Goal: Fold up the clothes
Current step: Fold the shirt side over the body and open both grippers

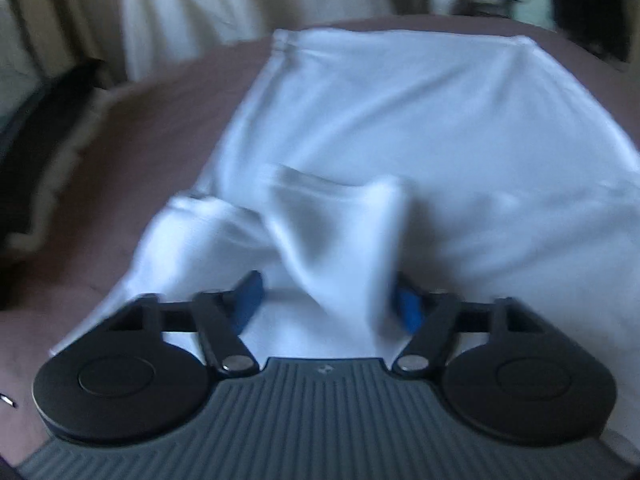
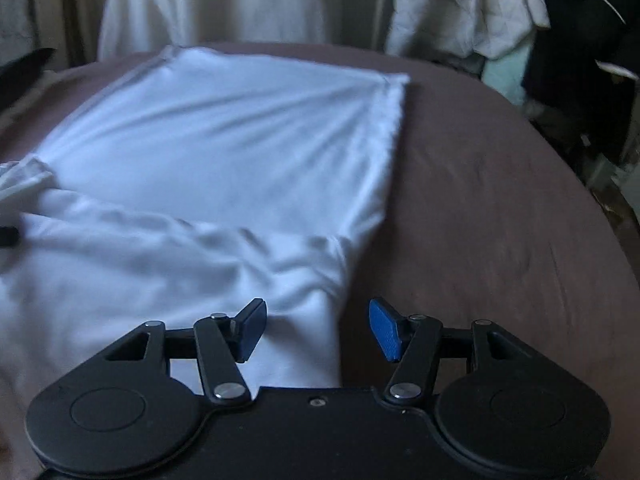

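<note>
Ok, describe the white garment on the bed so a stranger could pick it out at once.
Start from the brown bed cover that fills the foreground. Spread across it lies the white garment, bunched at its near end. Unlike the pale curtains hanging behind the bed, it lies on the cover, with both open grippers at its near end.

A home bedroom: brown-sheeted bed (image 2: 500, 220), pale curtains (image 2: 208, 4), heaped laundry (image 2: 472, 4).

No text, label or number can be read anywhere — both views are blurred.
</note>
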A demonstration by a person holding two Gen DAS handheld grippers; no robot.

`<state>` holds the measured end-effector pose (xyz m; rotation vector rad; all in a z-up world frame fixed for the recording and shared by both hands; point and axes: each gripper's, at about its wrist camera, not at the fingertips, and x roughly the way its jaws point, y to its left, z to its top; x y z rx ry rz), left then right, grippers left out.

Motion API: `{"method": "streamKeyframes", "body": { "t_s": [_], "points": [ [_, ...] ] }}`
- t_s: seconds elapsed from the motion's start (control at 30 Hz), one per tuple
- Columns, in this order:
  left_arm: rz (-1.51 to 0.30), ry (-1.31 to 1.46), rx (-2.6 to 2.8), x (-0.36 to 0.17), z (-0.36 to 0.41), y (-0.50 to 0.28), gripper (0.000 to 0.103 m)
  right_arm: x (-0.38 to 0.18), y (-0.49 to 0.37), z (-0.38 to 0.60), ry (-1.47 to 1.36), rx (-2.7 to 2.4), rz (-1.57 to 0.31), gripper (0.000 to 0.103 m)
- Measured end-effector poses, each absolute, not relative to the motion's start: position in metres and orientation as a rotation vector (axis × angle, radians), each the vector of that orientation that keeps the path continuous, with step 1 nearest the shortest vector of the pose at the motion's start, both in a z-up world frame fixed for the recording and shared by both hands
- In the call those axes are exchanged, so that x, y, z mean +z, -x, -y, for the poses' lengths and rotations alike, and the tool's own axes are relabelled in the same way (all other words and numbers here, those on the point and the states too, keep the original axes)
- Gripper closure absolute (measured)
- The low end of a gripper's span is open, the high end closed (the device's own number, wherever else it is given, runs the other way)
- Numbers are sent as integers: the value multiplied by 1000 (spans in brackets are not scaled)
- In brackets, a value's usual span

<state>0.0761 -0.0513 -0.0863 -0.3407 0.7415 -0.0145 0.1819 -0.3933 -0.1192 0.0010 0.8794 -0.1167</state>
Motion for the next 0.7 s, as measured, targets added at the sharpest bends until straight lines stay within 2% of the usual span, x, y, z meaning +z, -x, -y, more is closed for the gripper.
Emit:
{"method": "streamKeyframes", "body": {
  "t_s": [0.03,0.07,0.1,0.13,0.17,0.33,0.4,0.47,0.53,0.6,0.7],
  "points": [
    [-738,355,1,-87,48,-77,85,-125,-179,401,-43,-120,-884,41],
    [-735,370,17,-88,45,-78,91,-129,-174,406,-64,-122,-872,42],
    [-732,385,33,-89,42,-78,91,-132,-169,409,-71,-123,-853,42],
    [-728,399,49,-90,39,-79,83,-135,-164,412,-79,-124,-834,42],
    [-725,414,65,-90,36,-80,70,-135,-160,413,-75,-124,-830,42],
    [-707,487,145,-94,21,-83,70,-129,-148,415,-48,-111,-858,40],
    [-732,541,91,-95,17,-87,63,-126,-149,416,-67,-104,-867,40],
    [-768,615,-9,-97,16,-96,49,-121,-147,419,-109,-96,-859,40],
    [-825,617,-88,-104,25,-114,41,-115,-150,416,-156,-76,-821,40],
    [-876,544,-94,-112,36,-132,38,-108,-154,405,-171,-39,-774,40],
    [-857,479,-49,-123,46,-159,40,-98,-162,386,-194,31,-714,40]
  ]
}}
